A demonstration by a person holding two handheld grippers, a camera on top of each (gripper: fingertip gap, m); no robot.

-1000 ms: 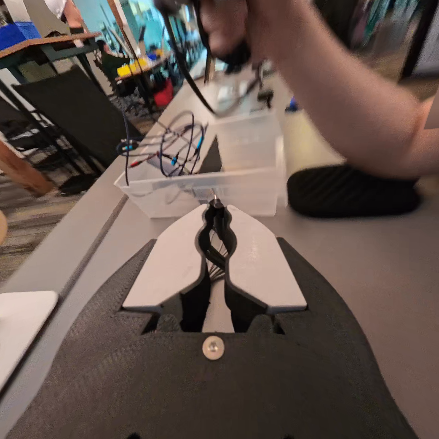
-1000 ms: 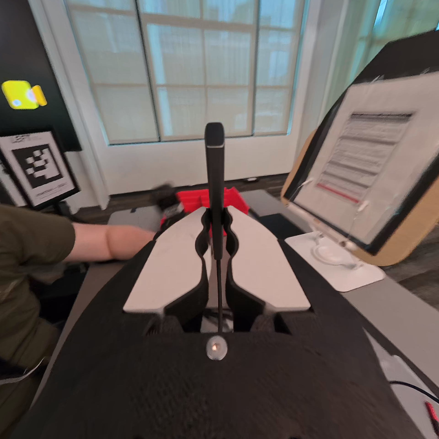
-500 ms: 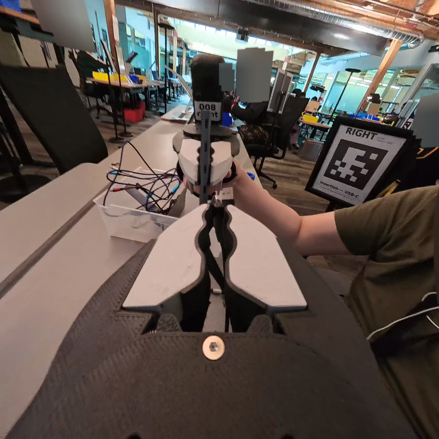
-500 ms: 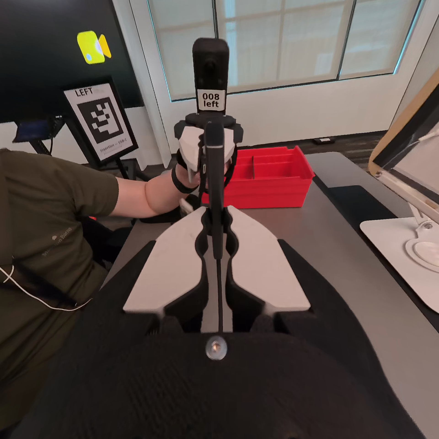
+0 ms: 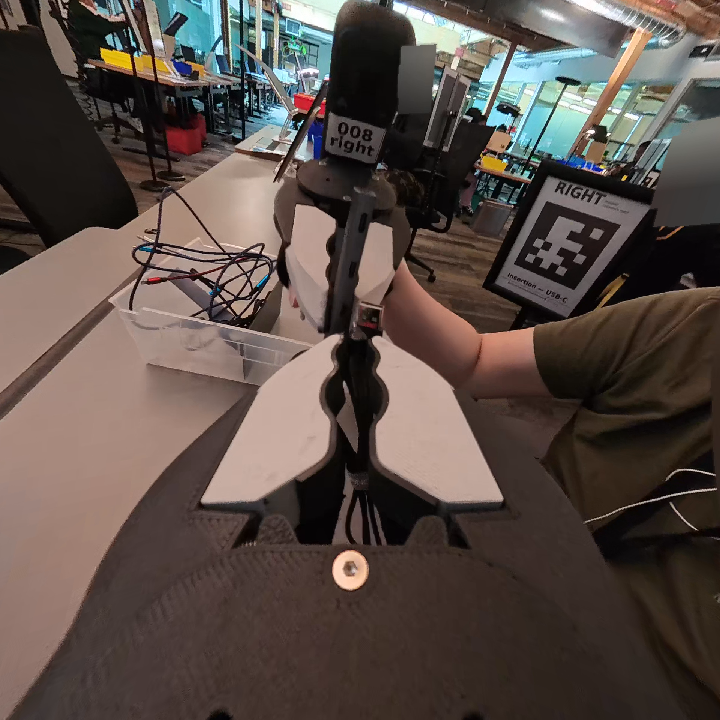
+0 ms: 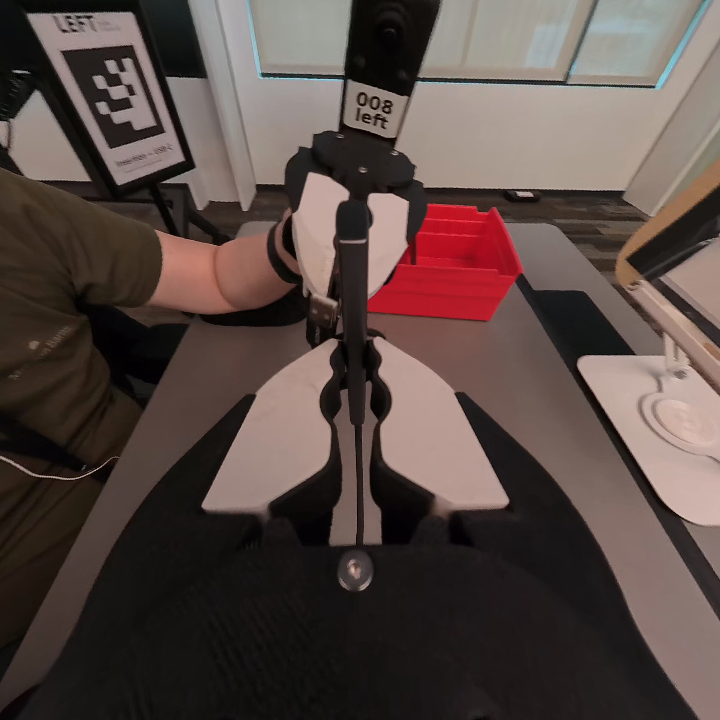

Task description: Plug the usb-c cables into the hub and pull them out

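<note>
In the left wrist view my left gripper point(image 5: 355, 341) is shut on a black cable bundle point(image 5: 360, 405). A silver USB plug point(image 5: 369, 316) sticks out past its tips. My right gripper point(image 5: 341, 307) faces it, almost tip to tip, and holds the slim grey hub point(image 5: 350, 249) edge-on. In the right wrist view my right gripper point(image 6: 353, 343) is shut on the hub point(image 6: 352, 296), whose lead runs back between the fingers. The left gripper point(image 6: 335, 292) is just beyond, with the silver plug point(image 6: 323, 310) beside the hub. I cannot tell whether a plug is seated in a port.
A clear bin point(image 5: 202, 335) holding tangled cables point(image 5: 202, 269) stands on the grey table point(image 5: 78, 428) to the left. A red bin point(image 6: 448, 288) sits behind the left gripper. A white stand base point(image 6: 654, 420) is at the right. Framed marker signs point(image 5: 565, 241) point(image 6: 113, 93) stand past the table.
Both grippers swung round to face each other and moved closer. The cable end and the hub are now nearly touching, and the right gripper fills more of the left view.
</note>
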